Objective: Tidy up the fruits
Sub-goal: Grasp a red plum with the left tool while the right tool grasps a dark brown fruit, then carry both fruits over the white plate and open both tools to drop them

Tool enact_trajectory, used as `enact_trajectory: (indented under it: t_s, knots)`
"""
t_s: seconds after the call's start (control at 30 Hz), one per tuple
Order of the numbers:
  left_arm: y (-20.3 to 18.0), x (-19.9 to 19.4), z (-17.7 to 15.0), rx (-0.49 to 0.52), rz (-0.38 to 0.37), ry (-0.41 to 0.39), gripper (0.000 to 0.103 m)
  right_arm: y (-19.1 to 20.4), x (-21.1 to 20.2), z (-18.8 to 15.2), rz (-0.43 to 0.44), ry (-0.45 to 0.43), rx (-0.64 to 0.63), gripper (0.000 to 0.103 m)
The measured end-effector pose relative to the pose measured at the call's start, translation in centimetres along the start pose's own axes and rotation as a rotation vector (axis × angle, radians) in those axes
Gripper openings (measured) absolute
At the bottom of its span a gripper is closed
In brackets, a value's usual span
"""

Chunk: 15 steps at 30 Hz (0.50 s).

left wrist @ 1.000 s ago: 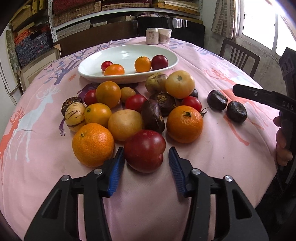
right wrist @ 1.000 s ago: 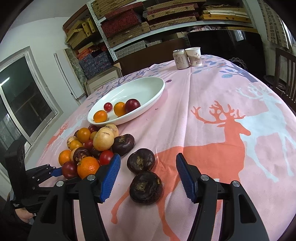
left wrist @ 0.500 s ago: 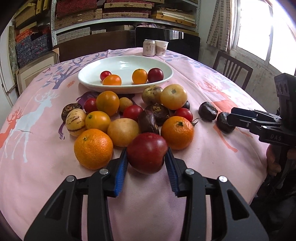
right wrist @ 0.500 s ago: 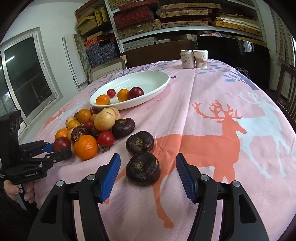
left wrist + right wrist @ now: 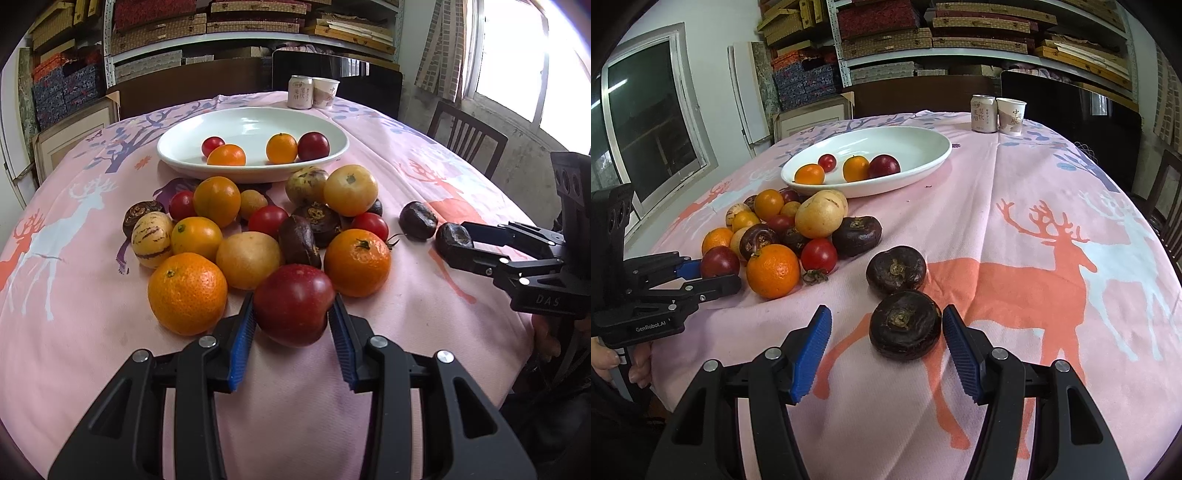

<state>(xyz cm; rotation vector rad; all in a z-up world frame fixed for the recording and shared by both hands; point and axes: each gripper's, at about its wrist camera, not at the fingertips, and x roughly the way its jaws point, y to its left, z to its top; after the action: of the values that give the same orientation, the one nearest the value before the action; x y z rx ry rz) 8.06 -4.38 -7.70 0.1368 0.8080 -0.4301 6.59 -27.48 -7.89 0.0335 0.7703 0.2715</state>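
Left gripper clamped on round dark-red plum, lower centre — likely bound for white oval dish. Right gripper jaws apart, straddling dark brown-purple round fruit — not yet pinched.

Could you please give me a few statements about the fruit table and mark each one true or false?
1. The left tongs are shut on a red apple. True.
2. The white dish holds no fruit. False: four small fruits lie in it.
3. The right tongs are clamped on a dark round fruit. False: it sits between open pads, with a gap at least on the left.
4. A can and a paper cup stand side by side beyond the dish. True.
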Motion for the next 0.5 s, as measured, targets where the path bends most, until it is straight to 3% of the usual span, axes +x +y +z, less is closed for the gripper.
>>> enact_trajectory:
  t_s: [0.13,0.27,0.5]
  knots:
    - [0.04,0.04,-0.01,-0.002,0.0,0.0,0.039,0.4,0.38,-0.05,-0.028,0.016,-0.012,0.062]
    - [0.1,0.17,-0.03,-0.004,0.001,0.003,0.039,0.34,0.58,-0.11,-0.051,0.021,-0.015,0.04]
    - [0.09,0.16,-0.02,-0.004,0.001,0.003,0.039,0.07,0.39,-0.19,-0.04,0.009,-0.003,0.04]
